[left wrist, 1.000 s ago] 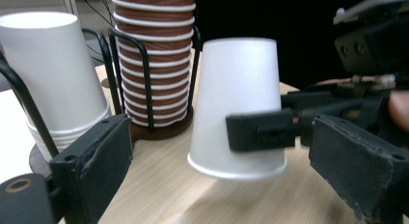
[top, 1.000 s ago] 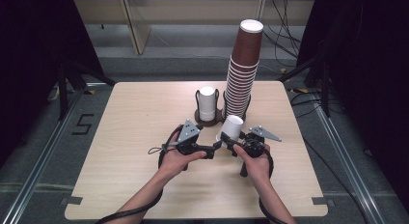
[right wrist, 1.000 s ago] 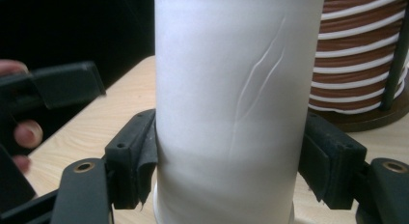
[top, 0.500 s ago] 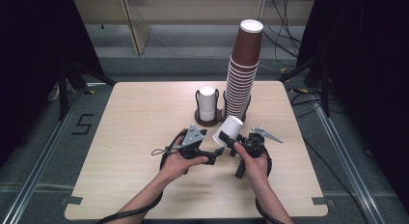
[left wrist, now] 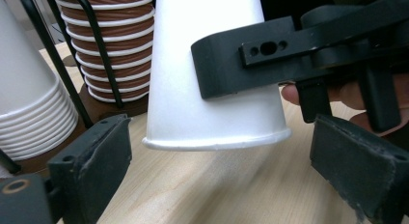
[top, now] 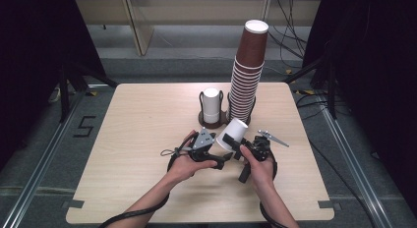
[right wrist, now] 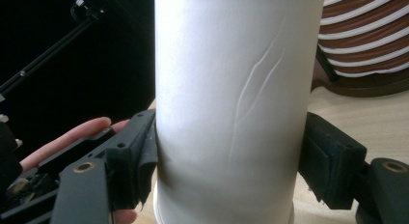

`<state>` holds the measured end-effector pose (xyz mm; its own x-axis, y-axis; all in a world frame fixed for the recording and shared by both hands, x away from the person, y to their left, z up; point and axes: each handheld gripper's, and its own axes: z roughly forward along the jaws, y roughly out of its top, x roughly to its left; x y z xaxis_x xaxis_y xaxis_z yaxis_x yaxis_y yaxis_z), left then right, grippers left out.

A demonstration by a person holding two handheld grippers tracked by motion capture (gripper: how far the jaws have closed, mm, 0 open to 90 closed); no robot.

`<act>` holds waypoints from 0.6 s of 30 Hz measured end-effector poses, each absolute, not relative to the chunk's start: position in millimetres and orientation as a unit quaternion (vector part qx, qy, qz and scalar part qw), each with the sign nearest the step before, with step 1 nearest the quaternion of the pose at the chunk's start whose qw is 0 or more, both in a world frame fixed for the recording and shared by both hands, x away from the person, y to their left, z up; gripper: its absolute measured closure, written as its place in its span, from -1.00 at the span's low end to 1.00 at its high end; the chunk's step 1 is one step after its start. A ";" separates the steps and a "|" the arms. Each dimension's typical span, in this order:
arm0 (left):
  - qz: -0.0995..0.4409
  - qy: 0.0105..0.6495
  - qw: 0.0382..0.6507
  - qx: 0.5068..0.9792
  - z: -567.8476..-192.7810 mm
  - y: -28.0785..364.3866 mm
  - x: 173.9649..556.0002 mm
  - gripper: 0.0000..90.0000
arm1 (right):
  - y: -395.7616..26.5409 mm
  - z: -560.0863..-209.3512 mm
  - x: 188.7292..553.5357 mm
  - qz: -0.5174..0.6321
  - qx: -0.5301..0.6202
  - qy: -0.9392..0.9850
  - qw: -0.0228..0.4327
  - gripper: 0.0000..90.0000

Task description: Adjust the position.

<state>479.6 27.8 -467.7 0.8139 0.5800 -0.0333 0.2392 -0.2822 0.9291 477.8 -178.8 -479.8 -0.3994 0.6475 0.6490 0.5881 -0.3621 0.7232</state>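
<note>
The right gripper clamps the white paper cup; the left gripper gapes wide just below its rim, jaws just opening further.

The table occupies the centre of the high view. At its far middle edge stands a cup holder with a short cup stack in it; immediately to the right, touching distance, rises a tall cup stack. In front of these, near frame centre, a single paper cup lies tilted between the left gripper on its left and the right gripper on its right.
</note>
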 end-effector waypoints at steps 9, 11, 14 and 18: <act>0.156 0.263 0.537 0.787 -468.5 24.2 482.6 -0.84 | -176.6 -479.6 476.3 0.619 0.545 0.565 0.018 -0.34; 0.155 0.257 0.537 0.788 -469.4 22.9 484.7 -0.84 | -175.6 -479.3 475.8 0.618 0.545 0.565 0.018 -0.34; 0.155 0.255 0.532 0.792 -470.1 21.7 485.5 -0.84 | -174.9 -479.0 475.4 0.617 0.546 0.567 0.018 -0.34; 0.155 0.256 0.534 0.791 -470.7 19.4 485.1 -0.84 | -174.0 -479.2 474.9 0.617 0.546 0.567 0.016 -0.34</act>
